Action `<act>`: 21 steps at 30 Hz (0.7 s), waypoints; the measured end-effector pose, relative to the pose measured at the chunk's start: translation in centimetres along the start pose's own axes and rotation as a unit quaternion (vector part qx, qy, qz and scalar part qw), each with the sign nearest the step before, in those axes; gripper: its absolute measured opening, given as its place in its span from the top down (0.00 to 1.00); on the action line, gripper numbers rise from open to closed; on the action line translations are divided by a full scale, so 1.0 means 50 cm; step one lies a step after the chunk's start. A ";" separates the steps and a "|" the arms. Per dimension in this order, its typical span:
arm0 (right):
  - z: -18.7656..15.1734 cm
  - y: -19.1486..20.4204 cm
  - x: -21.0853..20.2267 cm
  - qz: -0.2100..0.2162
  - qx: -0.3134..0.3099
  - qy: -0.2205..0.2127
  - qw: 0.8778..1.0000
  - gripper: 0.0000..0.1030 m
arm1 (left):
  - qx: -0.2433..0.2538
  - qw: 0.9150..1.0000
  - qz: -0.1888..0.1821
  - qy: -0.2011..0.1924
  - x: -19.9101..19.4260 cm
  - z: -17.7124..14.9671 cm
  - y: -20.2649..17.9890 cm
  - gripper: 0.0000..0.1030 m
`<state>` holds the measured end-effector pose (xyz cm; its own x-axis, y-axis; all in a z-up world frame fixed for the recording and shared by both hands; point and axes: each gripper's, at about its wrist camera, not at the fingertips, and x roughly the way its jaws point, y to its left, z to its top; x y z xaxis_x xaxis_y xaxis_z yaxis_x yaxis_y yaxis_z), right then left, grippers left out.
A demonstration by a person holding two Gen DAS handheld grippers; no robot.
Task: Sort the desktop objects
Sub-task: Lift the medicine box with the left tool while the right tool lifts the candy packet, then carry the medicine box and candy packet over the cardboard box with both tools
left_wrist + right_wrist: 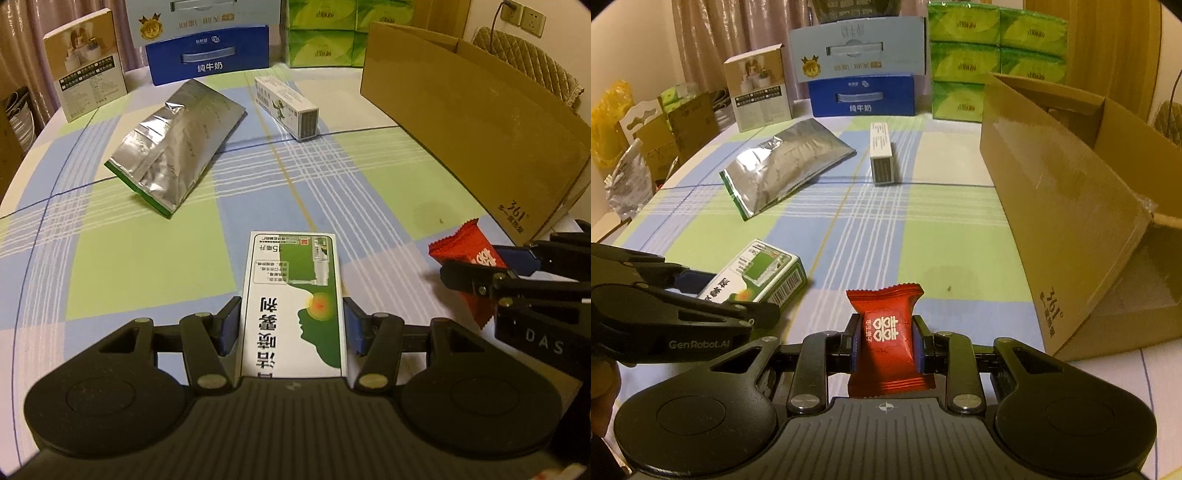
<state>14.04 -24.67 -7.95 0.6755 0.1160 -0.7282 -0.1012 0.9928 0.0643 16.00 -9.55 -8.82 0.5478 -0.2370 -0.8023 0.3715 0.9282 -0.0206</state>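
Observation:
My left gripper (291,325) is shut on a green-and-white spray box (293,299), pads pressed on its long sides; the same box (757,275) shows at the left of the right wrist view, just above the tablecloth. My right gripper (885,339) is shut on a red candy packet (886,336), which also appears at the right edge of the left wrist view as the red packet (466,248). On the table farther off lie a silver foil pouch (173,144) and a slim white carton (286,107). An open cardboard box (1067,206) stands to the right.
Along the back edge stand a blue milk carton case (862,94), stacked green tissue packs (979,55) and a beige product box (759,92). The checked tablecloth (923,240) covers a round table. Bags and cartons (635,147) sit off the table's left side.

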 end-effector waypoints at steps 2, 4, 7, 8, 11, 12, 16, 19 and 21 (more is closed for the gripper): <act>0.000 0.001 0.005 0.002 0.001 0.002 1.000 0.77 | 0.000 1.000 0.000 0.001 0.006 0.001 -0.001 0.50; 0.001 0.002 0.009 0.004 0.002 0.004 1.000 0.77 | -0.001 1.000 0.000 0.002 0.012 0.001 0.000 0.50; 0.004 0.003 0.008 0.003 0.003 -0.001 1.000 0.77 | -0.003 1.000 -0.002 0.002 0.010 0.001 0.000 0.51; 0.006 0.003 0.006 0.003 0.004 -0.002 1.000 0.77 | -0.003 1.000 -0.002 0.000 0.007 0.001 0.000 0.51; 0.010 0.005 -0.004 0.003 0.003 -0.009 1.000 0.77 | -0.009 1.000 -0.003 -0.006 -0.008 0.003 0.002 0.51; 0.011 0.007 -0.008 0.004 0.003 -0.011 1.000 0.77 | -0.009 1.000 -0.003 -0.008 -0.015 0.004 0.001 0.51; 0.017 0.011 -0.030 0.005 0.003 -0.021 1.000 0.77 | -0.007 1.000 0.000 -0.017 -0.045 0.009 0.000 0.51; 0.018 0.011 -0.051 0.004 0.003 -0.028 1.000 0.77 | -0.008 1.000 0.002 -0.023 -0.063 0.009 -0.003 0.51; 0.020 0.011 -0.063 0.003 0.006 -0.032 0.999 0.77 | -0.009 1.000 0.002 -0.026 -0.075 0.009 -0.005 0.51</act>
<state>12.60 -24.49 -4.92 0.7202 0.1239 -0.6826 -0.0979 0.9922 0.0767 14.18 -9.02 -5.52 0.5881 -0.2483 -0.7697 0.3556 0.9342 -0.0296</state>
